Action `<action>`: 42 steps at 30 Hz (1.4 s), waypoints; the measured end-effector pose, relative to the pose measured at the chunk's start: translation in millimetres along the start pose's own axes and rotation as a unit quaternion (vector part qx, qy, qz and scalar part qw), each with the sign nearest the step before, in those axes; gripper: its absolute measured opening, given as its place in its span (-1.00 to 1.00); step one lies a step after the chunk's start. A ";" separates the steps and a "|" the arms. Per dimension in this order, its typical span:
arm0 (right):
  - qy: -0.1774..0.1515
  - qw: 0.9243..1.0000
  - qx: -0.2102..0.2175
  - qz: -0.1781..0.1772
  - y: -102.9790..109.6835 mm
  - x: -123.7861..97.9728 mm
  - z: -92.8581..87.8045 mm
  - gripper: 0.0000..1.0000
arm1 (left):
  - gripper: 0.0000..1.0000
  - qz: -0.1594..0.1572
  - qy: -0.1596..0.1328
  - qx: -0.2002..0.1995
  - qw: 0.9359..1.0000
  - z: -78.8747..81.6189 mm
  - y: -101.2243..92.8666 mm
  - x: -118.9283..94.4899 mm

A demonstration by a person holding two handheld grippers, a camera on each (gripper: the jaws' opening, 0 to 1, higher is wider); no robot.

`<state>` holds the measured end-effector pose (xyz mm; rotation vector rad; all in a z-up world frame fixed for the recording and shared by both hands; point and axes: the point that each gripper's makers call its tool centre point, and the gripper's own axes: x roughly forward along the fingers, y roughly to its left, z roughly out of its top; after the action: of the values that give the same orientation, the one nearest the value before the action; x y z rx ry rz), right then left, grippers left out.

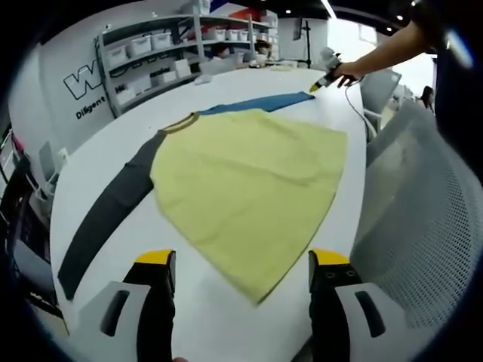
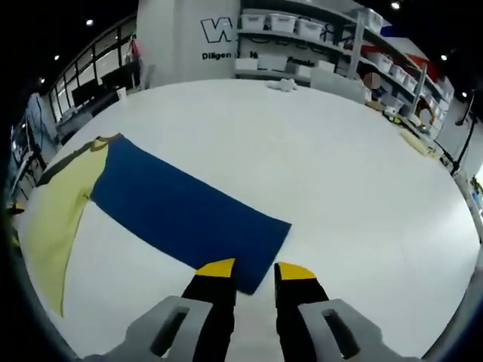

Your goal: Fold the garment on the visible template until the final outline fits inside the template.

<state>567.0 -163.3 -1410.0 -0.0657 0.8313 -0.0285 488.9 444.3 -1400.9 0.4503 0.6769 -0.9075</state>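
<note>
A shirt lies spread flat on the white table, with a yellow body, a dark grey sleeve and a blue sleeve. My left gripper hangs wide open just above the hem, whose near corner points between the jaws. In the right gripper view the blue sleeve runs from the yellow body toward me. My right gripper is open, its yellow tips at the sleeve's cuff end. A person's hand holds that right gripper at the far end of the blue sleeve.
A grey mesh chair stands close against the table's right edge. Shelves with white bins line the wall behind. Small items lie at the far side of the table. Wide bare tabletop lies beyond the blue sleeve.
</note>
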 end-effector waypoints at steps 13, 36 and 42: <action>-0.033 0.996 -0.064 0.054 44.3 -20.4 19.8 -0.47 | 0.30 -0.024 -0.005 0.015 1.000 -4.8 -15.6 12.8; -0.075 0.968 -0.164 0.176 139.0 -59.8 18.7 -0.10 | 0.18 -0.035 -0.013 0.016 0.999 -7.3 -24.8 16.2; -0.079 0.953 -0.187 0.224 175.1 -71.8 11.2 -0.11 | 0.10 -0.042 -0.007 0.020 0.999 -11.2 -29.9 15.3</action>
<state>526.9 15.6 -1361.7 -0.2320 0.6661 0.5571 466.8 426.3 -1421.9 0.4524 0.6692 -1.0047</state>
